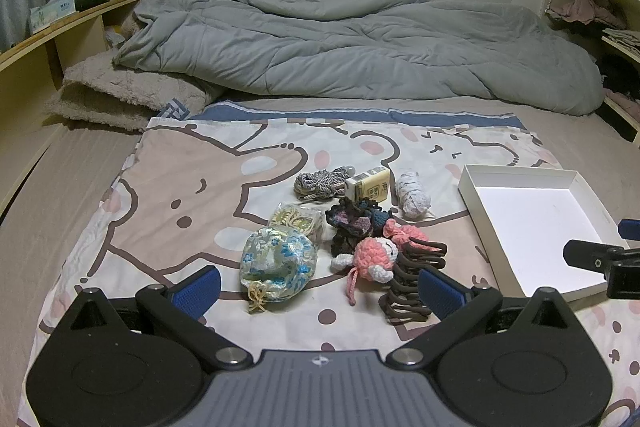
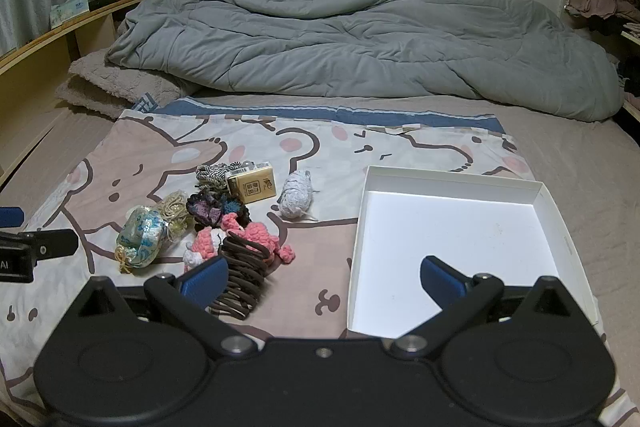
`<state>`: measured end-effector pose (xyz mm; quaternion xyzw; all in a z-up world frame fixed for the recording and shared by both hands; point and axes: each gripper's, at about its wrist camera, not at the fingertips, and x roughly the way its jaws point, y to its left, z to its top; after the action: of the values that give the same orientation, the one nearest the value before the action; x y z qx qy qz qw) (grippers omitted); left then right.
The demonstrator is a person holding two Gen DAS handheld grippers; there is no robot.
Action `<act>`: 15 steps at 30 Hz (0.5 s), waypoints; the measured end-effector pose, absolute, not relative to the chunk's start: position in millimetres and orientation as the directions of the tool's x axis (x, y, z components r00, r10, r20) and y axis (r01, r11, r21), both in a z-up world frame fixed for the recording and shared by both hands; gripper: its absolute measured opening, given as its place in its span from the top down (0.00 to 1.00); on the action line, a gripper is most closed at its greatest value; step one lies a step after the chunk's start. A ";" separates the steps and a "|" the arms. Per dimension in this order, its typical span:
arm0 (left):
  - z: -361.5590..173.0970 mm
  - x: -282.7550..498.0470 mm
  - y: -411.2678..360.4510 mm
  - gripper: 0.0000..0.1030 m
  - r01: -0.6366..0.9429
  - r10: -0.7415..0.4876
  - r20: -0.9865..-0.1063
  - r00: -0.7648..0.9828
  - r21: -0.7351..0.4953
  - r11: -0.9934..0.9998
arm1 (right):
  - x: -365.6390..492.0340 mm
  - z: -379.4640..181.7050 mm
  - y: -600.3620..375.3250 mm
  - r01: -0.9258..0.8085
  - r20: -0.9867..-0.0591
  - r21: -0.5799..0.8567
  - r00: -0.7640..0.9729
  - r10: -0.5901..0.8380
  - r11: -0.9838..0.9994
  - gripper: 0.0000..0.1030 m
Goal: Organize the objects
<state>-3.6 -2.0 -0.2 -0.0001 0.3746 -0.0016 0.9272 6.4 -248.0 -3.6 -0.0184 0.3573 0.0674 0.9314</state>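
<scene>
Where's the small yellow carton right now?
In both views the yellow carton lies at the pile's far edge, between the coiled cord and the white yarn ball.

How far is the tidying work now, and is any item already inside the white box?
Nothing looks done: the white box is empty. Nothing is in hand either; the left tool and right tool are both open and hold nothing. Everything is left: the brown hair claw, pink crochet toy, floral pouch, small carton and the yarn pieces all lie in one pile on the cartoon sheet.
</scene>
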 end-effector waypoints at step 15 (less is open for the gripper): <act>-1.5 -3.9 -3.8 0.00 0.004 -0.004 -0.696 0.718 -0.001 1.000 | 6.7 -4.1 -248.9 -0.137 -0.669 0.016 0.735 0.112 0.990 0.00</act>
<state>-3.9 -3.8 -1.5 0.0005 0.3755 -0.0022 0.9268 6.7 -248.9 -4.1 -0.0174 0.3577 0.0670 0.9312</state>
